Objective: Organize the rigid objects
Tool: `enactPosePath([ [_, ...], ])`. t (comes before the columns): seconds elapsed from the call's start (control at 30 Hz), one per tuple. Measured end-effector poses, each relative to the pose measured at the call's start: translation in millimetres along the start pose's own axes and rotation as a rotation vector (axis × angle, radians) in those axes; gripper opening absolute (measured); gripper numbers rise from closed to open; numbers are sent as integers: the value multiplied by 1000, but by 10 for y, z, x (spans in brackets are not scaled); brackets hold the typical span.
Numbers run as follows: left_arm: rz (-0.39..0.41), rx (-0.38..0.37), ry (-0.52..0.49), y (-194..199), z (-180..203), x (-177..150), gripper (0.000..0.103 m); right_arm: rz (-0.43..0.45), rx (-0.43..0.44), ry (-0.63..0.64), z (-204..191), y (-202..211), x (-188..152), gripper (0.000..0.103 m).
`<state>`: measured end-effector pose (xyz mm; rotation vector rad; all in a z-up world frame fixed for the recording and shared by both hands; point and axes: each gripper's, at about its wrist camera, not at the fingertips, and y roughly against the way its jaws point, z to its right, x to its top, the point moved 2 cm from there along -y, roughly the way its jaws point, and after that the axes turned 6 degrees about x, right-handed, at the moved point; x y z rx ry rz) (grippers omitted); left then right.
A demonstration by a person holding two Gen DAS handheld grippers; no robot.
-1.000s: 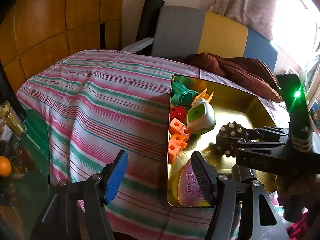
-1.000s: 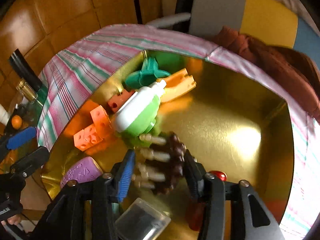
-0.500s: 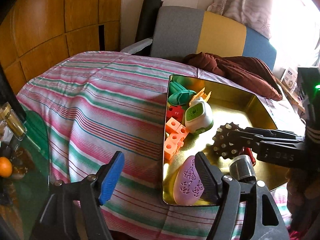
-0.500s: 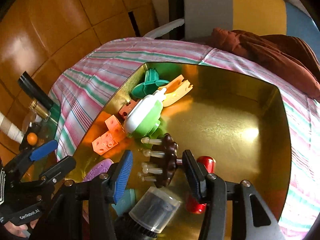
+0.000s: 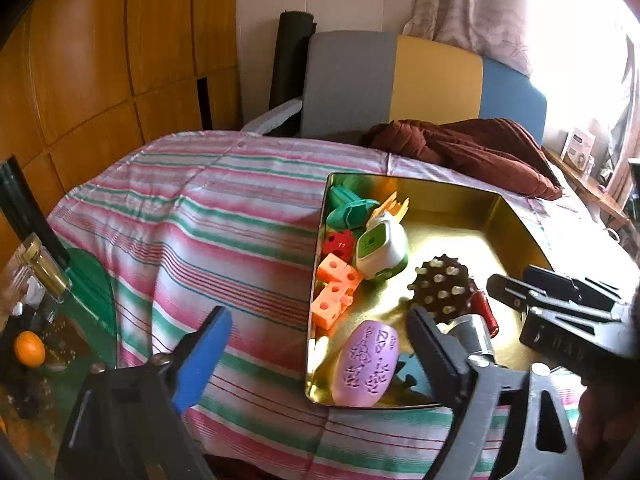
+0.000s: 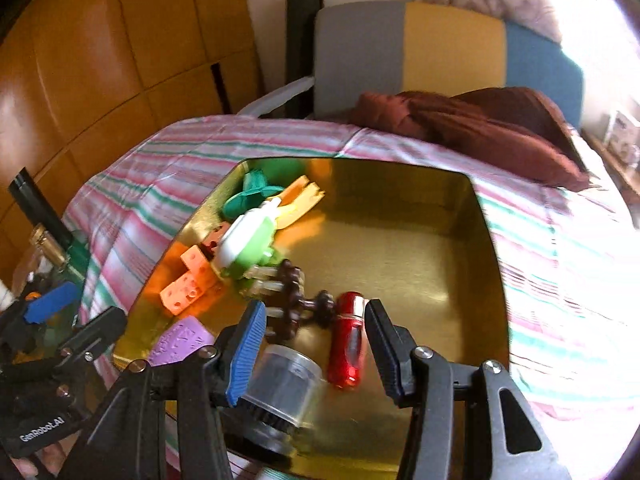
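Both grippers: black angular frames, silver screws at the pivots. Left gripper (image 5: 318, 344) and right gripper (image 6: 316, 344) each pair one blue ribbed pad (image 5: 204, 354) with one black. White "GenRobot.AI" lettering on one frame.

Gold tray (image 6: 486, 240) has its far right half wide open, easy way in. Left wall's jammed with orange blocks (image 6: 188, 282) and a green-white bottle (image 6: 250, 242). The near edge is blocked by a spiky brown massager (image 6: 290, 292), red tube (image 6: 348, 340) and clear-capped jar (image 6: 286, 384).

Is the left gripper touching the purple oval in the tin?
Apart. Right wrist view: the left gripper, jaws opening on nothing, sits outside the gold tin's wall, clear of the purple oval.
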<state>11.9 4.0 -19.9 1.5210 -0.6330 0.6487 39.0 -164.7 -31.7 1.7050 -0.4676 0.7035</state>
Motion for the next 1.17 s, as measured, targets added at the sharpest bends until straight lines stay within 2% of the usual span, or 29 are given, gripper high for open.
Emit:
enactPosePath([
  [0.07, 14, 6, 7, 56, 29, 6, 103, 21, -22, -10, 17, 63, -33, 52],
  [0.3, 42, -14, 24, 207, 141, 10, 103, 49, -54, -27, 57, 220, -162, 52],
  [0.4, 34, 61, 19, 215, 174, -4, 103, 49, -55, -30, 67, 250, -195, 52],
  [0.47, 35, 69, 22, 220, 176, -21, 103, 52, -55, -30, 72, 271, -209, 52],
  [0.87, 41, 52, 31, 294, 202, -60, 103, 73, -60, -23, 60, 360, -238, 52],
  [1.03, 97, 60, 49, 367, 177, -72, 103, 74, -61, -20, 62, 369, -251, 52],
  [1.17, 93, 55, 52, 364, 166, -59, 103, 77, -60, -19, 56, 364, -250, 52],
])
